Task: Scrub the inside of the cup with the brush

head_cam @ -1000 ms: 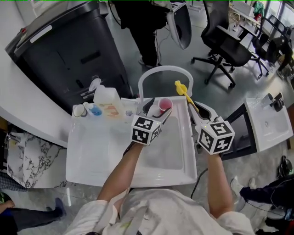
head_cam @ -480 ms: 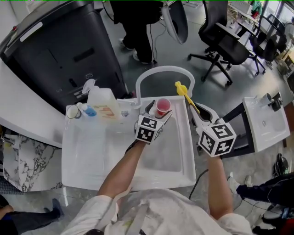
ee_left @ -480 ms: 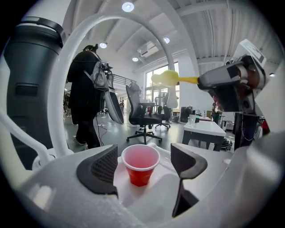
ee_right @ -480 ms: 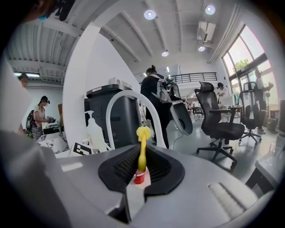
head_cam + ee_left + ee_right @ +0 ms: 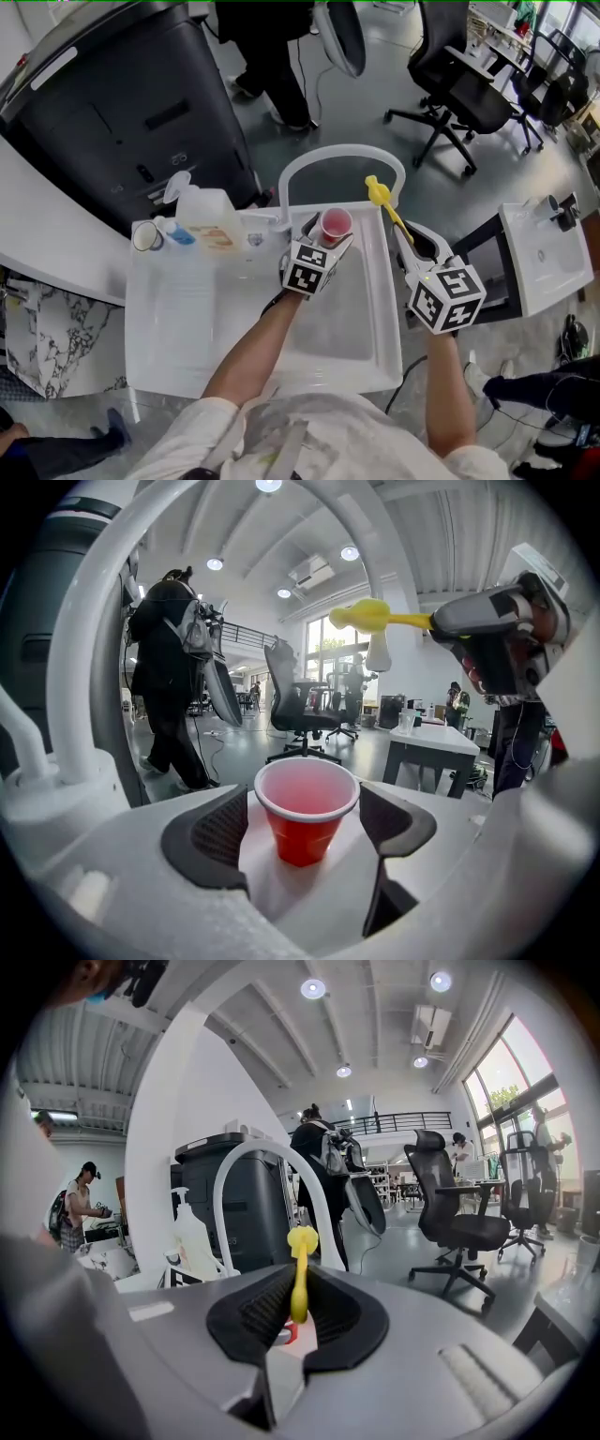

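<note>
A red cup (image 5: 335, 223) stands upright on the white ledge at the sink's back right corner. My left gripper (image 5: 328, 231) straddles it. In the left gripper view the cup (image 5: 305, 808) sits between the two dark pads (image 5: 217, 832) with thin gaps on both sides. The jaws have just been opening, so this gripper (image 5: 305, 825) is open. My right gripper (image 5: 410, 246) hovers right of the sink, shut on the handle of a yellow brush (image 5: 380, 194). The brush (image 5: 300, 1274) sticks up from the closed jaws of the right gripper (image 5: 298, 1314).
The white sink (image 5: 382, 314) has an arched white faucet (image 5: 342, 155) behind the cup. A soap bottle (image 5: 204, 217) and small containers stand at the back left. A black cabinet (image 5: 122, 103), a standing person (image 5: 272, 56), office chairs (image 5: 469, 84) and a second sink (image 5: 548, 248) surround it.
The left gripper has come down with the cup onto the sink's back ledge and its jaws have spread off the cup. The right gripper with the brush has hardly moved.
</note>
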{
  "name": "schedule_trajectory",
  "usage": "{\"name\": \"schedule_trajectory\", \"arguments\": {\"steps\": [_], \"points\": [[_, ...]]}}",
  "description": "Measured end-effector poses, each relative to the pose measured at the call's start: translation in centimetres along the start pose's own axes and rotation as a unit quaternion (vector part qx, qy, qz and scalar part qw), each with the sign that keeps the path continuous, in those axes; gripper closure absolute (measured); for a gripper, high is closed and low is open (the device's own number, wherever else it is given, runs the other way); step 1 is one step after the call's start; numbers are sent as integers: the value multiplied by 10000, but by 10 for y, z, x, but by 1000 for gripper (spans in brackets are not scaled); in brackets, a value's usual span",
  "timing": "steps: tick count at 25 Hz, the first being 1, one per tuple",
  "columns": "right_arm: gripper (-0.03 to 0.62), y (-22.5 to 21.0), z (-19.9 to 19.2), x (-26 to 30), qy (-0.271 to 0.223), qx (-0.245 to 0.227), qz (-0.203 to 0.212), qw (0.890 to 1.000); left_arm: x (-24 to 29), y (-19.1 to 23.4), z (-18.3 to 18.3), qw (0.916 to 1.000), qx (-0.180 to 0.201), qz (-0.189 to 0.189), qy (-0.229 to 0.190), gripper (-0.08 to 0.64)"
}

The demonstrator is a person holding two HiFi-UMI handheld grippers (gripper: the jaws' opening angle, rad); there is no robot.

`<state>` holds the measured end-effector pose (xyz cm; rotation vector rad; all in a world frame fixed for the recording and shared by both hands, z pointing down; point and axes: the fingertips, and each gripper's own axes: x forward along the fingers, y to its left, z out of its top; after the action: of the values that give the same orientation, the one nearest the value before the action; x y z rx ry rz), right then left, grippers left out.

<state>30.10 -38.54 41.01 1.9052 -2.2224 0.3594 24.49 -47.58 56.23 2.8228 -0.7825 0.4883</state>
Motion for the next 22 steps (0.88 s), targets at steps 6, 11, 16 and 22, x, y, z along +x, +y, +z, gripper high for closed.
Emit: {"name": "schedule_trajectory", "arguments": {"steps": [6,11,16,22], "points": [[555,-5,-8,2,77,51,-15,10000,13,-1,-4,9998,172,-89,90,191],[555,-6,-11,1,114,78,-7,9999,9,0,-1,9994,342,-48,76,242],[555,-3,-7,-3,63,86,62,9999,-4,-4,8,9992,407,-35,28,245],[557,13,-7,-13,59,56,274,9996,-36,-10,21,9988,454,138,-101,245]]}}
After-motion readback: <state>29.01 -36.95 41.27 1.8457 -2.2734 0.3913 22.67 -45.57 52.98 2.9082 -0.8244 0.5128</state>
